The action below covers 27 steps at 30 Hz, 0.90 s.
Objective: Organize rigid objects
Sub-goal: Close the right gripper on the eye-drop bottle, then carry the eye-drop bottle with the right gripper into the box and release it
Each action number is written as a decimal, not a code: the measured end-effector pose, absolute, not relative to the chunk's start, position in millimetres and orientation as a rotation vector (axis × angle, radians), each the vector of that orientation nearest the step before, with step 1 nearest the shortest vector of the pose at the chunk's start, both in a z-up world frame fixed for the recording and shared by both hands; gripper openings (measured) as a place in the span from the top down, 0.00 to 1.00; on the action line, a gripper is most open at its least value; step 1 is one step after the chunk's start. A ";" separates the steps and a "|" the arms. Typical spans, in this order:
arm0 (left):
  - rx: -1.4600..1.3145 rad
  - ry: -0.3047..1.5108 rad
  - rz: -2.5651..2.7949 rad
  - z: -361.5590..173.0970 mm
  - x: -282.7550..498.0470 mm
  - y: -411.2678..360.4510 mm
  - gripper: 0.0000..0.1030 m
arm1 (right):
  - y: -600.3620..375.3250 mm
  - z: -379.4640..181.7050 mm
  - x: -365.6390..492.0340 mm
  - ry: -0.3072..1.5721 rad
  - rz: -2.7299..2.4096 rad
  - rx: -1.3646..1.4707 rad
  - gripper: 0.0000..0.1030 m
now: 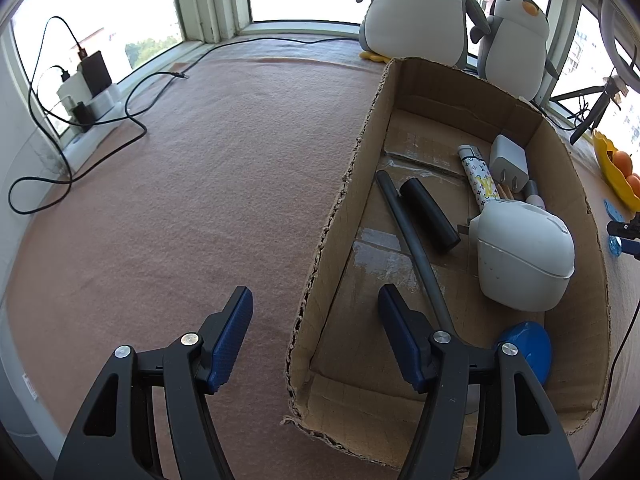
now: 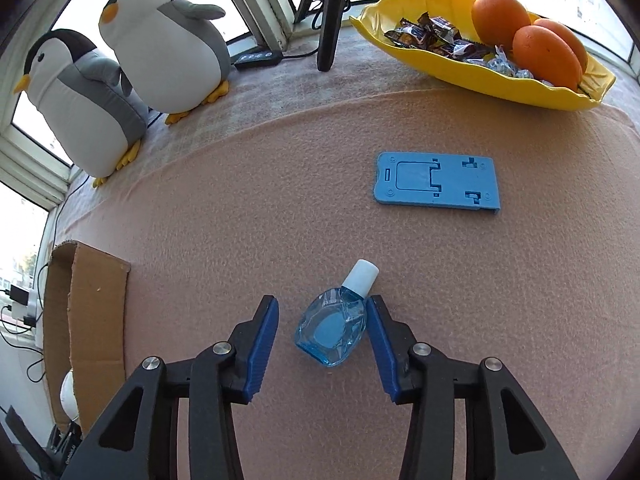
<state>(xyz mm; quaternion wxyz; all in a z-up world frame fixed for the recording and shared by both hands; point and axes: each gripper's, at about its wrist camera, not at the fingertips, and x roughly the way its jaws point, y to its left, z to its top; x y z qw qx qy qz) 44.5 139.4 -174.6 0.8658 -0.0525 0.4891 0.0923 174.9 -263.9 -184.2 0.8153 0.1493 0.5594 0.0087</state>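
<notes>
The right gripper [image 2: 322,330] stands apart around the blue bottle [image 2: 332,326], one pad seemingly touching it, while the left gripper [image 1: 316,328] gapes empty astride the cardboard box [image 1: 340,216] wall.

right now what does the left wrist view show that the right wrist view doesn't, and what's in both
Only the left wrist view: the inside of the cardboard box, holding a black tube, a grey hose, a white charger and a white rounded device; also the open, empty left gripper.

Only the right wrist view: the small blue bottle lying between the right gripper pads, one pad touching it, the other apart, and the whole blue phone stand.

Both: two plush penguins, the yellow fruit dish, the pink cloth.
</notes>
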 end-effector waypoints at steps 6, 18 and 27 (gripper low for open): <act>-0.112 1.024 0.193 -174.7 44.3 139.7 0.36 | -244.0 -182.7 173.1 1.199 0.061 0.185 0.70; -0.116 1.023 0.194 -174.6 44.2 139.4 0.36 | -220.4 -178.7 146.3 1.183 0.168 0.090 0.71; -0.116 1.023 0.195 -174.6 44.2 139.4 0.36 | -204.2 -168.1 144.4 1.142 0.180 0.033 0.72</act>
